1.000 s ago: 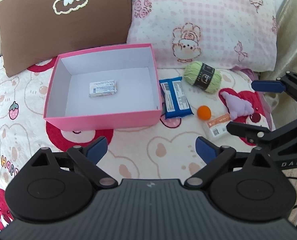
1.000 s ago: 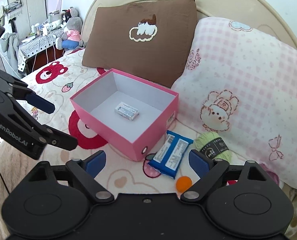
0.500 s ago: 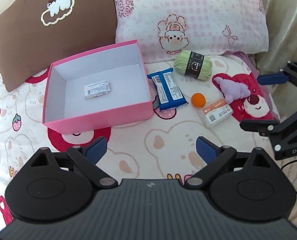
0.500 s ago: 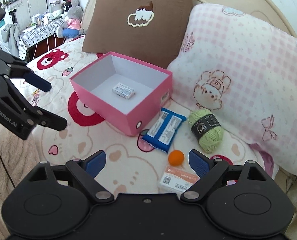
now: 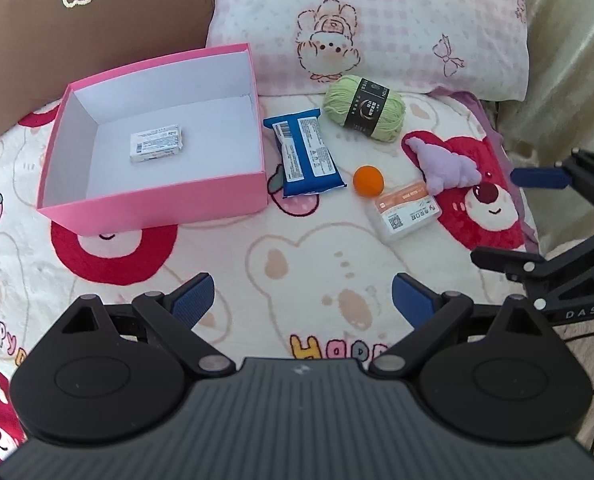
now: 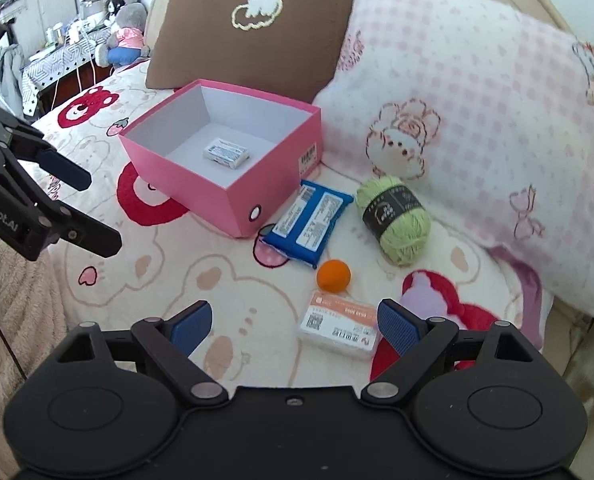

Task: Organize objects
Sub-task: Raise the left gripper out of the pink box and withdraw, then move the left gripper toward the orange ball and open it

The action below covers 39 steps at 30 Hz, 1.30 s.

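Objects still to be organized lie loose on the bed [image 5: 305, 248], so plan your pick from the nearest one outward. Your right hand-held gripper [image 6: 293, 326] has its jaws spread wide and pinches nothing; neither pad touches anything. The flat clear packet with the orange label [image 6: 339, 326] lies just ahead of it, close to the right finger, and looks like the natural first pick. It is thin and lies on soft fleece, so come down steeply, straddle its short sides, and press into the blanket a little before you close, or the pads may skate over the top. Just beyond the packet sits the small orange ball [image 6: 333, 276]; keep your fingers off it, since it would likely roll. To the right of the packet, partly hidden by the finger, is the purple plush toy [image 6: 421, 294]. Farther ahead lie the blue snack pack [image 6: 309, 224] and the green yarn ball [image 6: 393, 218], the pack just beside the pink box [image 6: 241, 204]. A small white packet [image 6: 227, 153] already rests inside the box, so that is probably where everything goes.

Your left hand-held gripper [image 5: 303, 300] is likewise spread wide and empty, above bare blanket, with the box ahead and to its left. Keep it well apart from the right one while you pick.
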### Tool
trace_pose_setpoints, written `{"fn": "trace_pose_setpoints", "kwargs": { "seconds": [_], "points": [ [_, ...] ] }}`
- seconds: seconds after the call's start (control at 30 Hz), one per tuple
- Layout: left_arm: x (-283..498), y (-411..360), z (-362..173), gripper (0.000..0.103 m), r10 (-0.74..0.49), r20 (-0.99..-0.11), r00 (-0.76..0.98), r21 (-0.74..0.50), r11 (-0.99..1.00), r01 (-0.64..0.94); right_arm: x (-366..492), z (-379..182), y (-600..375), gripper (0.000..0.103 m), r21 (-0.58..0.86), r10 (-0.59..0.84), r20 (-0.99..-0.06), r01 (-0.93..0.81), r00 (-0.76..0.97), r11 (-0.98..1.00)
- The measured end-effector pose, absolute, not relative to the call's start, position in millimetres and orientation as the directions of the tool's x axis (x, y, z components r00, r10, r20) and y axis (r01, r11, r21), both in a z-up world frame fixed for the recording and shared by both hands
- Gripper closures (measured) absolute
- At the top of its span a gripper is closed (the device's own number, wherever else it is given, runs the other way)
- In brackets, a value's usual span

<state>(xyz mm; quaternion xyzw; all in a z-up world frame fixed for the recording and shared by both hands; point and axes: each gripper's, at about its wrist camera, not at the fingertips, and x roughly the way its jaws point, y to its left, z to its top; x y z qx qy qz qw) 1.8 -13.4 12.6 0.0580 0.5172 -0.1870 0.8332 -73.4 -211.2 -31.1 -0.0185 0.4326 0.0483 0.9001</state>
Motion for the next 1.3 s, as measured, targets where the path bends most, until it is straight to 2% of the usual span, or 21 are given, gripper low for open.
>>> {"fn": "trace_pose_setpoints", "kwargs": {
  "seconds": [0.17, 0.23, 0.3, 0.43, 0.63, 0.8, 0.93, 1.3],
  "points": [
    [9.9, -21.9, 1.4, 0.006, -0.276, -0.876, 0.397, -0.121, 0.920, 0.372, -66.0, -48.8, -220.6, 0.011, 0.051, 0.095, -0.786, -0.090, 0.611, 0.995],
    [12.4, -31.2, -3.3, 0.006, -0.262, -0.869, 0.419, -0.079, 0.911, 0.406, -57.7, -62.4, -220.4, 0.011, 0.070, 0.139, -0.807, -0.139, 0.575, 0.988],
    [17.0, -37.4, -9.9, 0.006, -0.247, -0.870, 0.426, -0.053, 0.907, 0.417, -48.5, -76.0, -219.6, 0.012, 0.046, 0.117, -0.828, -0.142, 0.549, 0.989],
    [30.3, -42.0, -25.3, 0.006, -0.261, -0.881, 0.394, -0.085, 0.907, 0.412, -36.7, -89.6, -222.4, 0.012, 0.067, 0.134, -0.824, -0.139, 0.550, 0.988],
    [58.0, -51.9, -54.0, 0.009, -0.244, -0.884, 0.400, -0.081, 0.921, 0.382, -13.7, -106.5, -220.6, 0.012, -0.004, 0.087, -0.798, -0.149, 0.596, 0.989],
    [78.1, -56.9, -75.8, 0.009, -0.342, -0.857, 0.387, -0.206, 0.913, 0.351, 8.7, -124.0, -217.9, 0.012, -0.069, 0.056, -0.802, -0.186, 0.595, 0.980],
    [93.2, -69.3, -95.2, 0.009, -0.363, -0.843, 0.396, -0.239, 0.913, 0.330, 25.3, -140.0, -221.9, 0.012, -0.088, 0.044, -0.827, -0.206, 0.560, 0.975],
    [107.2, -81.1, -120.7, 0.013, -0.415, -0.793, 0.445, -0.313, 0.905, 0.287, 35.4, -157.6, -245.9, 0.013, 0.087, 0.119, -0.805, -0.083, 0.581, 0.993]
  ]
}}
